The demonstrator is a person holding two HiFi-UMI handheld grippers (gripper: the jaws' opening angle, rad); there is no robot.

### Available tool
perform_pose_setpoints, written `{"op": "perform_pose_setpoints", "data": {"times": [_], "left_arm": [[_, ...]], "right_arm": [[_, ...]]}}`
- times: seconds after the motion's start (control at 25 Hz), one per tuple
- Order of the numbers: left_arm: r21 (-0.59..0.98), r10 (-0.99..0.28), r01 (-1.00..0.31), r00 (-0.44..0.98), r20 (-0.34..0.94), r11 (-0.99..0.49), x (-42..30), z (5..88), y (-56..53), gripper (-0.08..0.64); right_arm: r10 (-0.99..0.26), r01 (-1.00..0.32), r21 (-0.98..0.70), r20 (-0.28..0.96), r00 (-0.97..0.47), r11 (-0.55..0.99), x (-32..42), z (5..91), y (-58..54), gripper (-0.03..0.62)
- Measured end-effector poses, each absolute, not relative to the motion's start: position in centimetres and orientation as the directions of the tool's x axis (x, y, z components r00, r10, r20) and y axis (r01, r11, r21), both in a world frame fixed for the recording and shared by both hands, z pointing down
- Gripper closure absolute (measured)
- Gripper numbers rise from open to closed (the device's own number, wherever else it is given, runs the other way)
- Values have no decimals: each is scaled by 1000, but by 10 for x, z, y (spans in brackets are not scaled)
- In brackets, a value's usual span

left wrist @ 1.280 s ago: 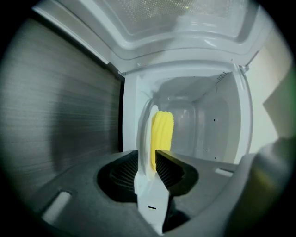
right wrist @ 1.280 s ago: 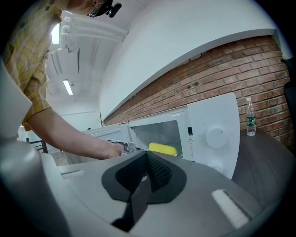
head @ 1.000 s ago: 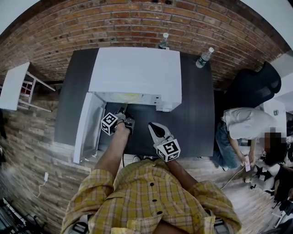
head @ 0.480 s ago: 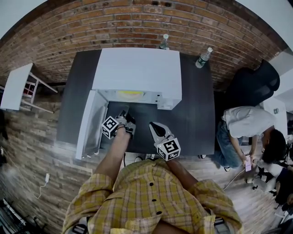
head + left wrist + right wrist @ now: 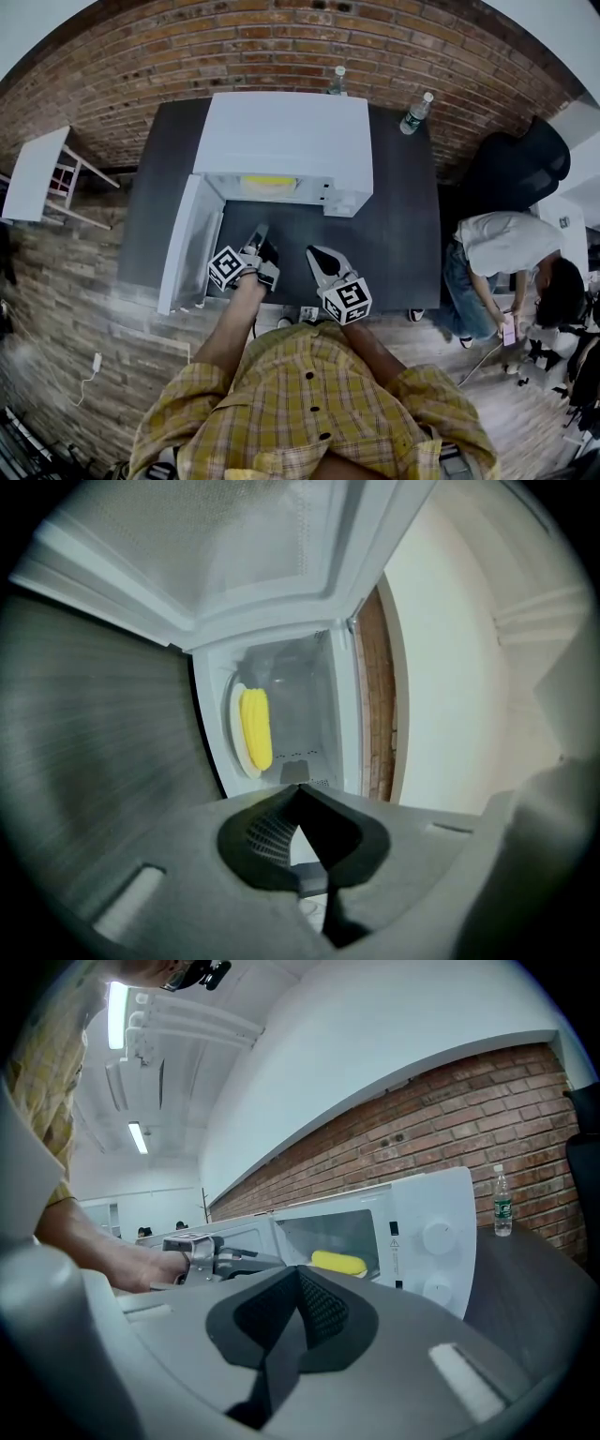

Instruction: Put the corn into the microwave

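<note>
A plate (image 5: 233, 733) under the corn (image 5: 255, 727) shows plainly only in the left gripper view. Left gripper (image 5: 261, 230) and right gripper (image 5: 313, 252), both closed and empty, front the open microwave (image 5: 281, 141).

Corn (image 5: 268, 181) inside microwave (image 5: 281, 141) (door (image 5: 187, 246) at left), bottles (image 5: 418, 112) behind

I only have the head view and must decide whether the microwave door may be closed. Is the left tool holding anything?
Observer: No. In the left gripper view the left tool has its jaws together with nothing between them.
Operator: Where exactly is the corn?
Observer: The corn lies on a pale round plate inside the microwave, well apart from that tool.
Operator: And the right tool?
Observer: In its own view the right tool is shut and empty too, and it points toward the microwave's open front.
</note>
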State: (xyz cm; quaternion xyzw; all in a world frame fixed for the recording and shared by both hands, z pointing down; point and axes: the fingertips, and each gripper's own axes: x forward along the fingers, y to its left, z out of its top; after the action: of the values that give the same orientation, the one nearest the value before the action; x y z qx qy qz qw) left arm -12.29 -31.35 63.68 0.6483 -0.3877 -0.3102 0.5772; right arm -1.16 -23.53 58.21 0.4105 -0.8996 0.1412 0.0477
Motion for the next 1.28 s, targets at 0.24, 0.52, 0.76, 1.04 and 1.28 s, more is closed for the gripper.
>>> {"op": "perform_pose_setpoints", "data": {"times": [0.24, 0.52, 0.76, 1.04, 1.28], "left_arm": [[981, -844, -121, 533, -67, -155, -119, 613, -283, 561], [946, -809, -258, 588, -7, -195, -107, 607, -250, 561], [765, -766, -505, 643, 25, -400, -97, 590, -233, 561], [620, -733, -611, 675, 83, -492, -93, 602, -213, 561], [519, -726, -666, 677, 119, -536, -91, 600, -205, 561]], "right_arm": [[-734, -745, -267, 161, -660, 611, -13, 575, -228, 589], [-746, -758, -268, 168, -645, 595, -12, 576, -219, 589], [-752, -764, -265, 169, -637, 588, -10, 576, -212, 589], [-745, -763, -247, 182, -642, 597, -12, 579, -203, 589], [-737, -760, -245, 195, -647, 602, -14, 584, -197, 589]]}}
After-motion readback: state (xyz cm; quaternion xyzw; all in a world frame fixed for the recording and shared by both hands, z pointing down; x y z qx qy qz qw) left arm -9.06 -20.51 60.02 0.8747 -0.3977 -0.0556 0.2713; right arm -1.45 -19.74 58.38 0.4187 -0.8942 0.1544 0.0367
